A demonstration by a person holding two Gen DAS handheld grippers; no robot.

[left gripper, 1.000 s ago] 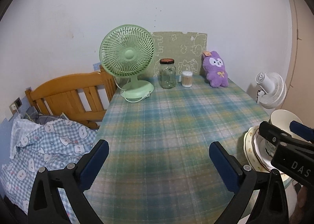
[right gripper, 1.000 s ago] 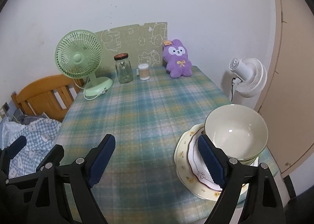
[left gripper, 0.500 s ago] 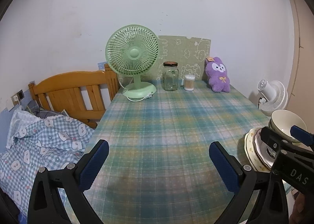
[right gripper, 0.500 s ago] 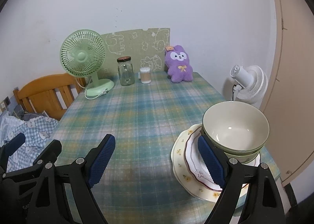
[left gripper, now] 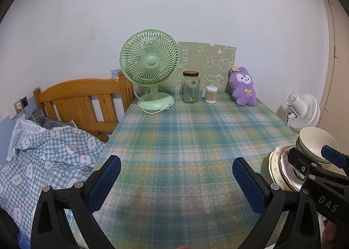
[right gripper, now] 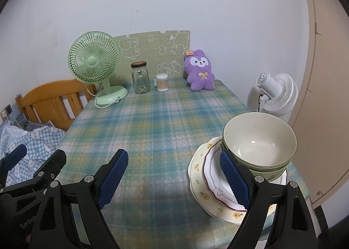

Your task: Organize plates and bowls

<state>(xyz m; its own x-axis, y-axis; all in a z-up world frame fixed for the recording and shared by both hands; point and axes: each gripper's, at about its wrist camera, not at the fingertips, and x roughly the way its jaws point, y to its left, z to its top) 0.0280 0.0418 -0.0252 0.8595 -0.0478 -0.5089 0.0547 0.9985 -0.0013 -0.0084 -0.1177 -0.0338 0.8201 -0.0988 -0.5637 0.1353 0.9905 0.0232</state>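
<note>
I hold the left hand-held gripper [left gripper: 174,183] and right hand-held gripper [right gripper: 174,181] wide, both empty, above the bench [right gripper: 152,131] near edge. 2 bowls [right gripper: 259,142] sit nested on 2 stacked plates [right gripper: 202,174] at the near right corner, touching the right gripper's right finger [right gripper: 233,177]. This stack fits either finished organizing or items awaiting redistribution.

The black left gripper [left gripper: 174,180] and black right gripper [right gripper: 174,176] hover side by side, blue-padded jaws spread wide, both holding nothing.

Both wrist views face the wall across one table [left gripper: 185,140] — left beside right
</note>
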